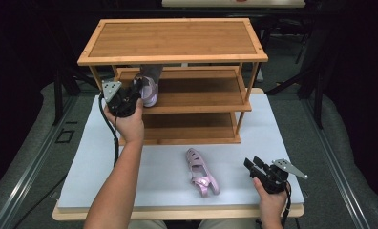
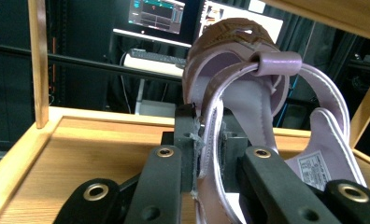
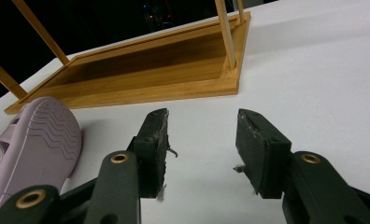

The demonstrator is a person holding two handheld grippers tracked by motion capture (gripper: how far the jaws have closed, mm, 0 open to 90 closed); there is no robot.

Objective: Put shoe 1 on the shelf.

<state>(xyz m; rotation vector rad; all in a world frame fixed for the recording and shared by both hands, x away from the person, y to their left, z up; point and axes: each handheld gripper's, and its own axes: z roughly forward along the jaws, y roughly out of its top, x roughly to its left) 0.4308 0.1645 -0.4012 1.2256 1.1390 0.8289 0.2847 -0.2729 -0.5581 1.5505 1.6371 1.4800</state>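
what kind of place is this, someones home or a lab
Most likely a lab or recording studio, not a home: lit computer monitors stand behind the bamboo shoe rack, black curtains surround the white table, and a person works with a hand-held gripper.

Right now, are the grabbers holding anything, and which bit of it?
The left gripper pinches a purple sandal by its side strap at the middle shelf. The right gripper holds nothing.

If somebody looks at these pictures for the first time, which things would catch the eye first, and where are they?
A three-tier bamboo shoe rack stands at the far side of the white table. The left gripper pinches a lilac strappy sandal at the middle shelf. Its matching lilac sandal lies on the table, near the open right gripper.
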